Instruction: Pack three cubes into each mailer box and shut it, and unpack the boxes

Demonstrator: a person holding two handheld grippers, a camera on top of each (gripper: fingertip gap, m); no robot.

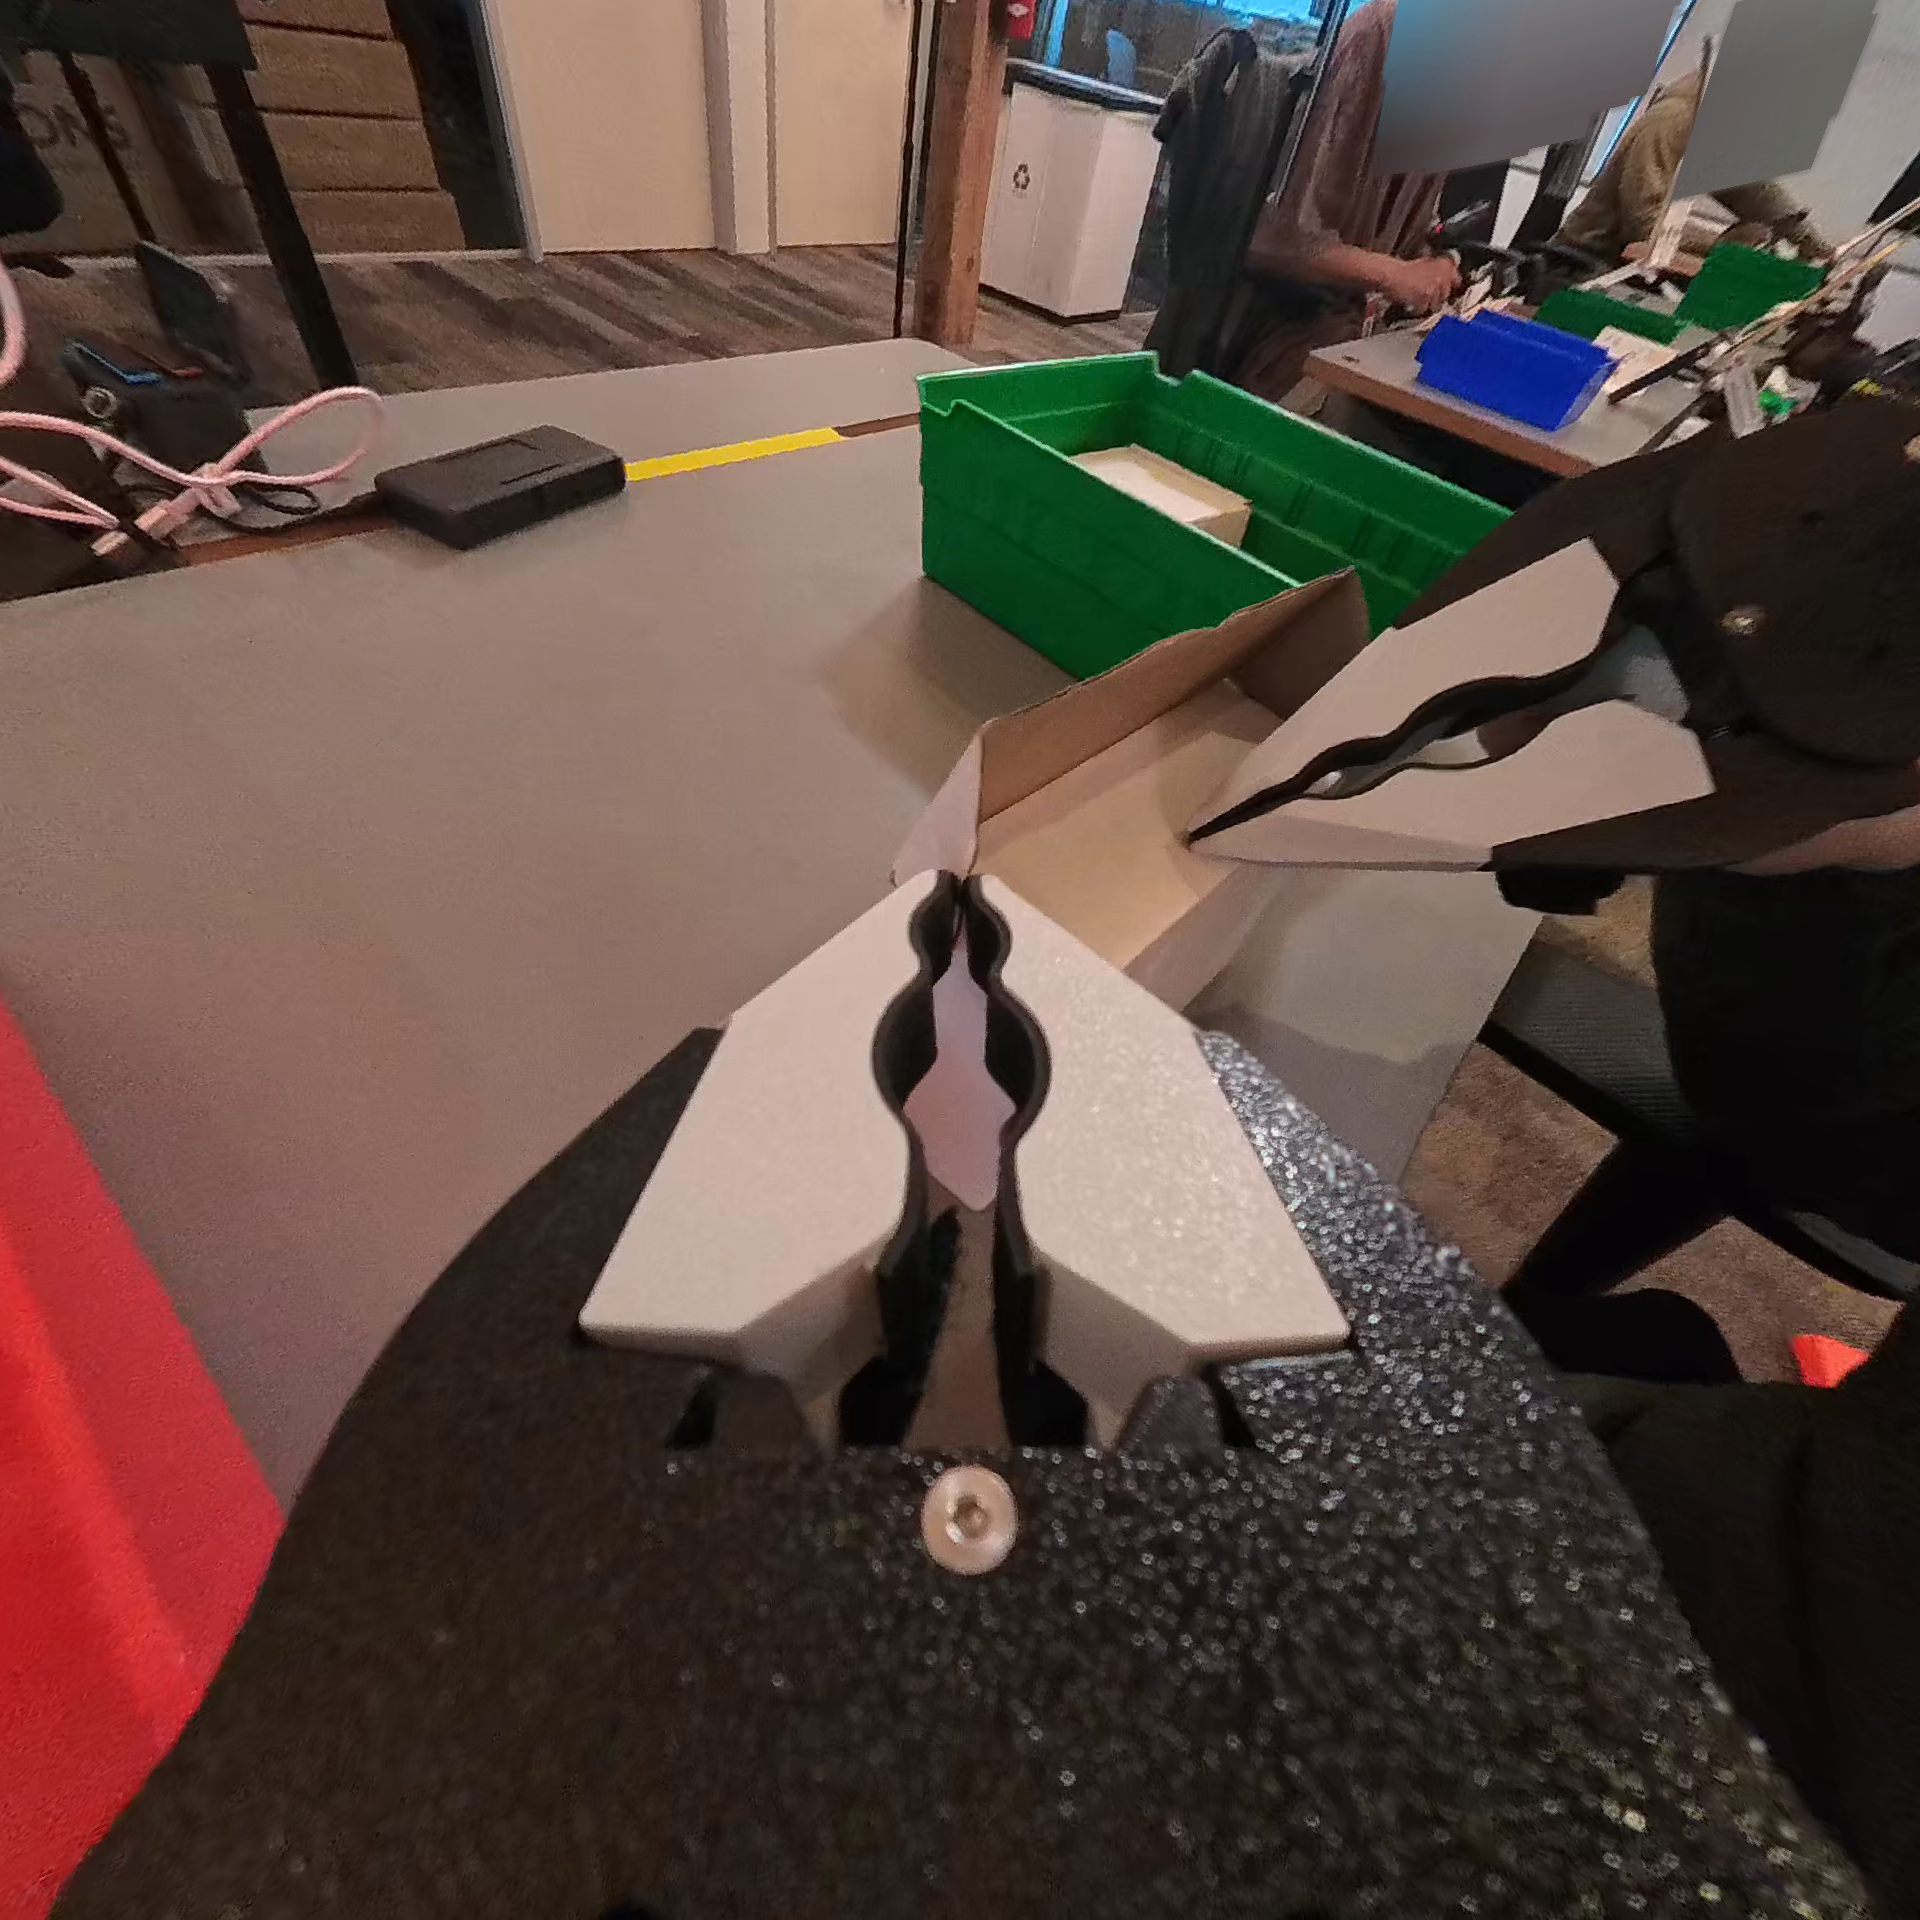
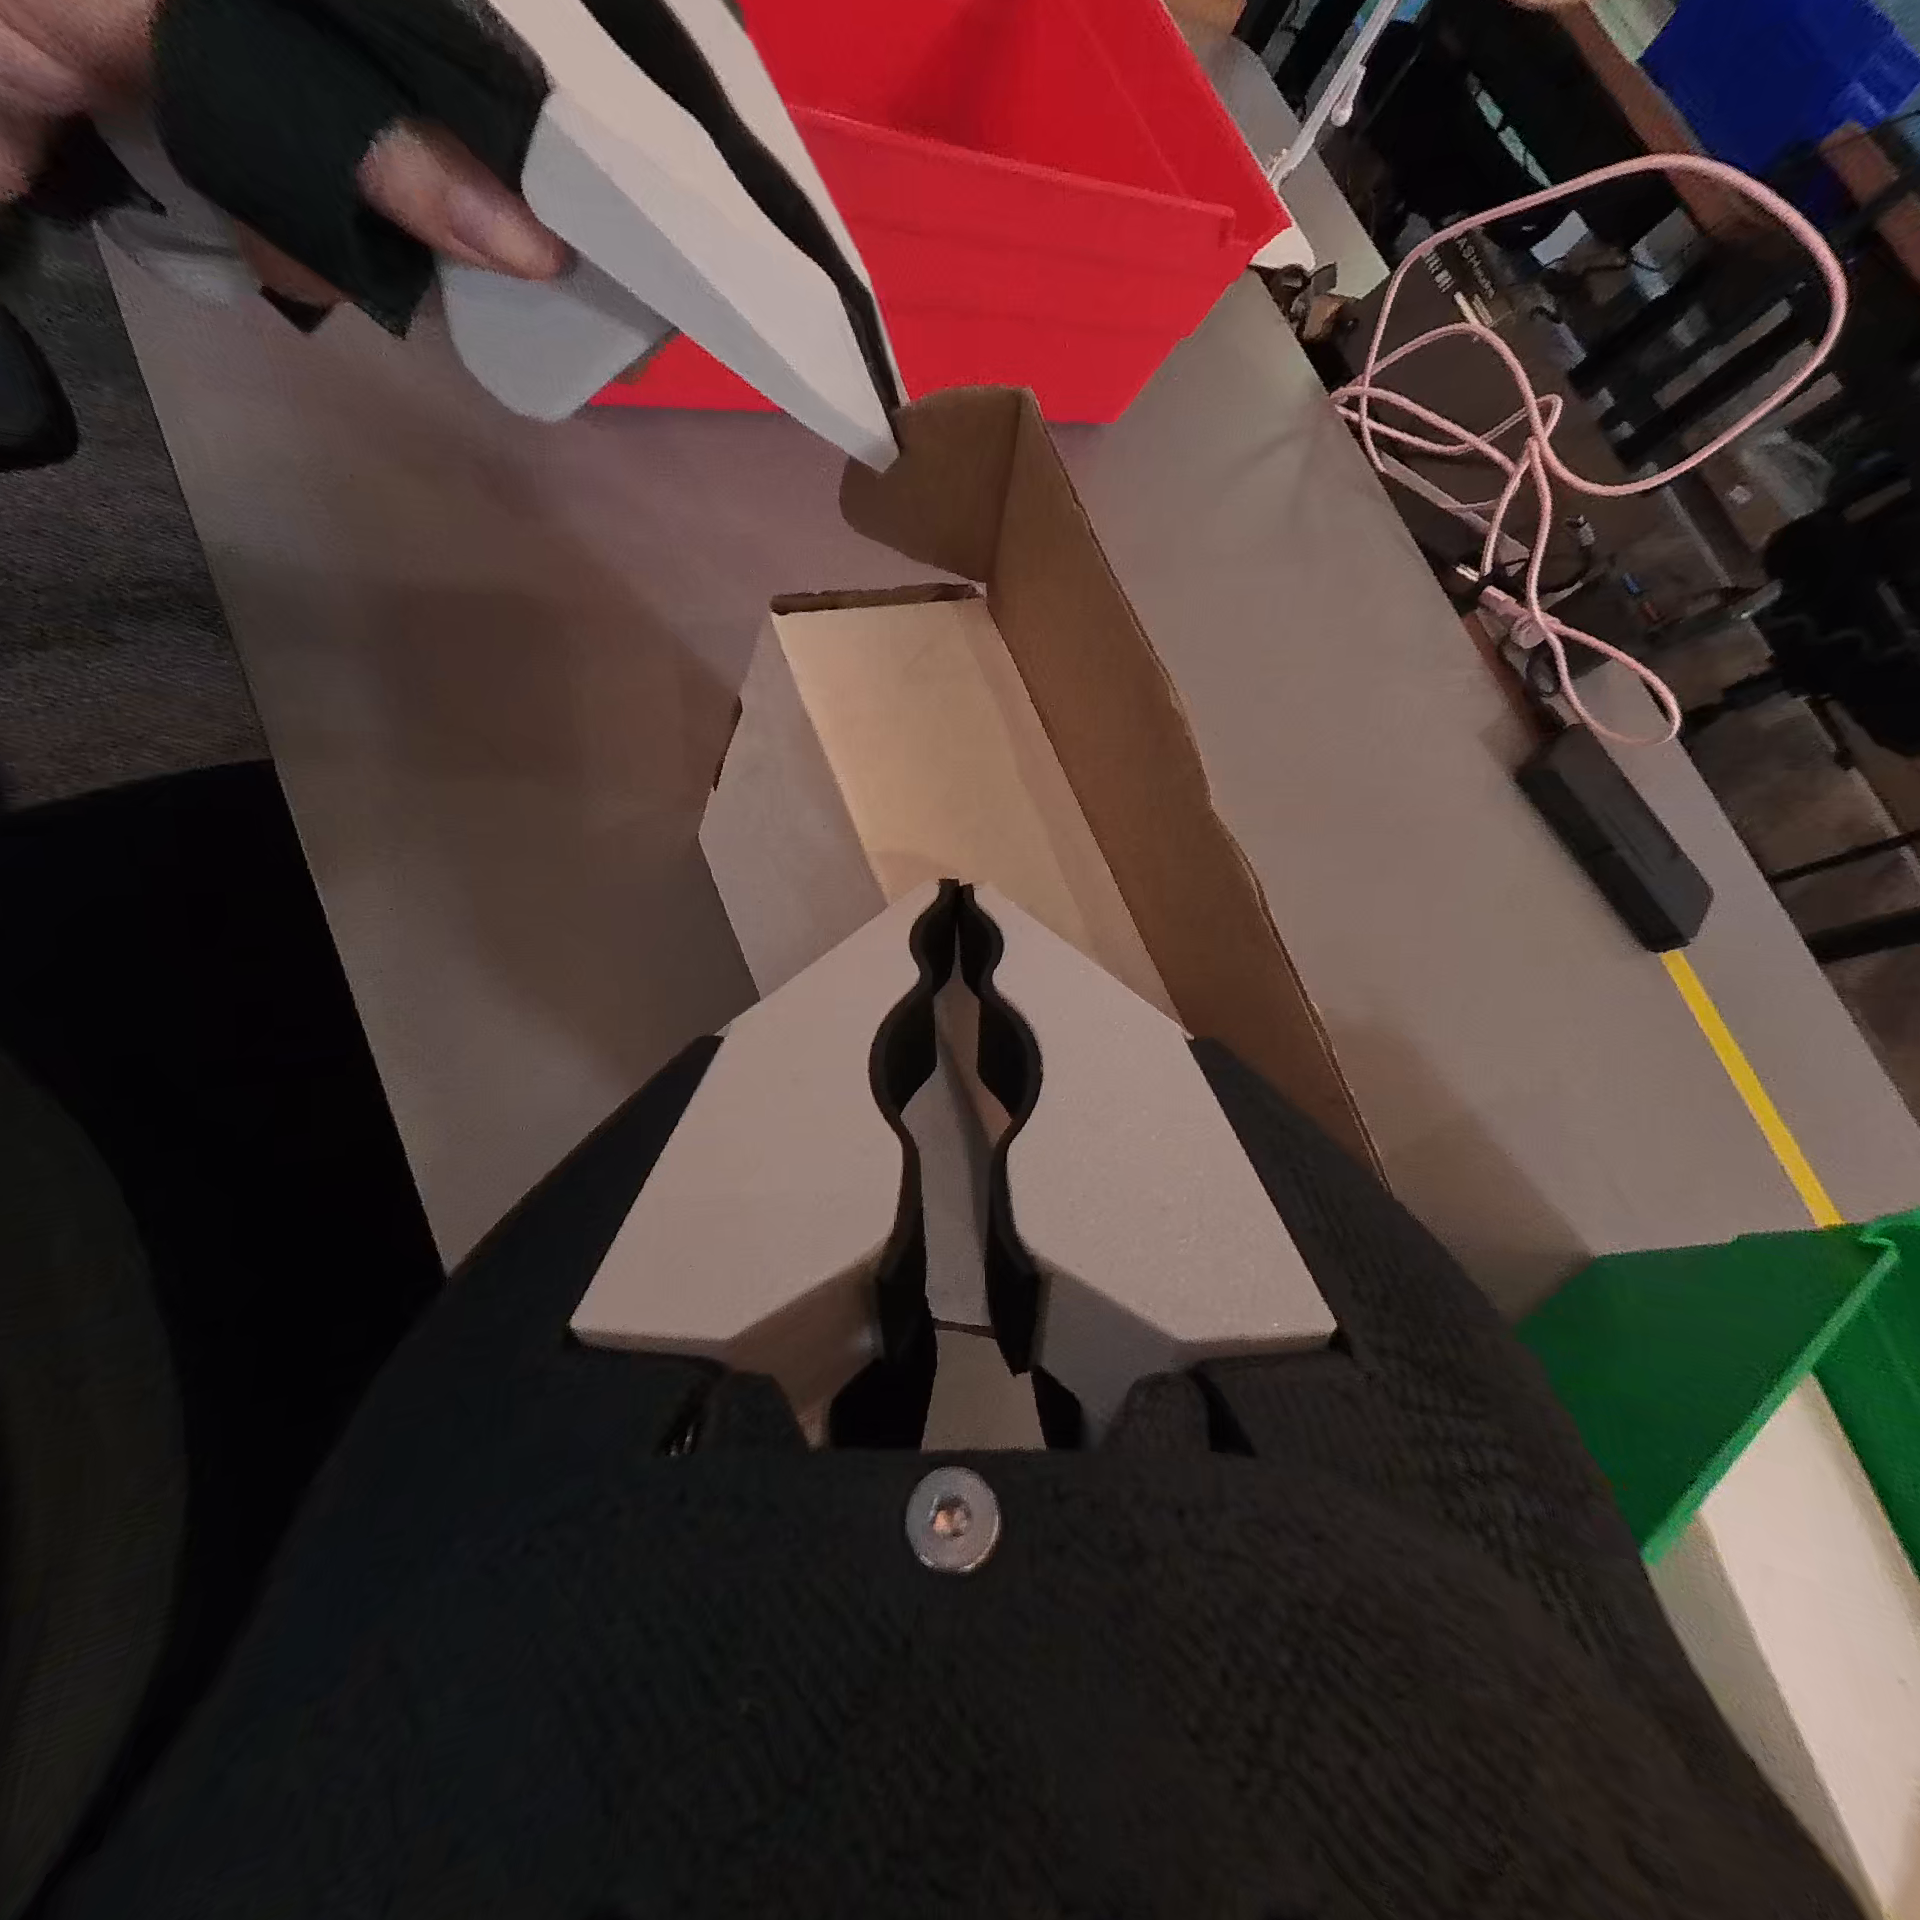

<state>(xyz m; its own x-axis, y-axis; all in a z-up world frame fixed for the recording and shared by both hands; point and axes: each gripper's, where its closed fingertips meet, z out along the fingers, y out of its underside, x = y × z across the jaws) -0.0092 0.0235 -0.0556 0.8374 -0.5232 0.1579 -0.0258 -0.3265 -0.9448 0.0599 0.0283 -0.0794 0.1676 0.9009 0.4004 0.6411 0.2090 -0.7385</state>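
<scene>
Mailer box (image 2: 914,727) open on table (image 1: 416,727) | my left gripper (image 1: 958,883) pinches its corner flap (image 1: 940,821) | my right gripper (image 2: 956,885) closed inside, grasp unclear.

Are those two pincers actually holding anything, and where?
The left gripper pinches the open mailer box by its lid flap corner. The right gripper is shut, apparently empty, inside the box.

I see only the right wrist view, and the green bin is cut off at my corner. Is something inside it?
Observer: Yes, a white box lies in the green bin.
Operator: Does the left hand-held gripper really hold the lid flap?
Observer: Yes. In the left wrist view, the left hand-held gripper is shut on the white flap, and the card runs back between its fingers.
</scene>
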